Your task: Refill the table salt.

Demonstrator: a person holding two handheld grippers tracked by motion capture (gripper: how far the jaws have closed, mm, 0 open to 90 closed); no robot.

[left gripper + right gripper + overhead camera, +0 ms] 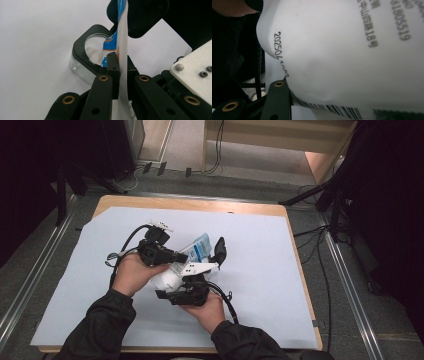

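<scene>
Two grippers meet over one white pouch (176, 270) near the middle of the high view, above a pale sheet (260, 285) that covers the wooden table (295, 245). The left gripper (175, 256), held by the left hand (131, 274) at centre left of that frame, points toward the right of the picture. The right gripper (200, 270), held by the right hand (207, 311) just below centre, reaches up toward the top of the frame, and its grey plate (199, 267) lies across the pouch.

In the left gripper view the left gripper (120, 70) has its jaws pressed together on the thin flat edge of the pouch (122, 37), which rises as a narrow white and blue strip from lower centre to the top edge of the frame. Behind it, at centre left, the far jaw of the right gripper shows a round clear window (93, 47) in a black frame.

In the right gripper view the pouch (352, 57) bulges across most of the frame, white, with dark printed digits at centre left and a barcode (337, 110) along the bottom. One black jaw rises at lower left, its edge against the pouch. The other jaw is hidden, so whether the right gripper squeezes the pouch or merely brackets it I cannot tell.
</scene>
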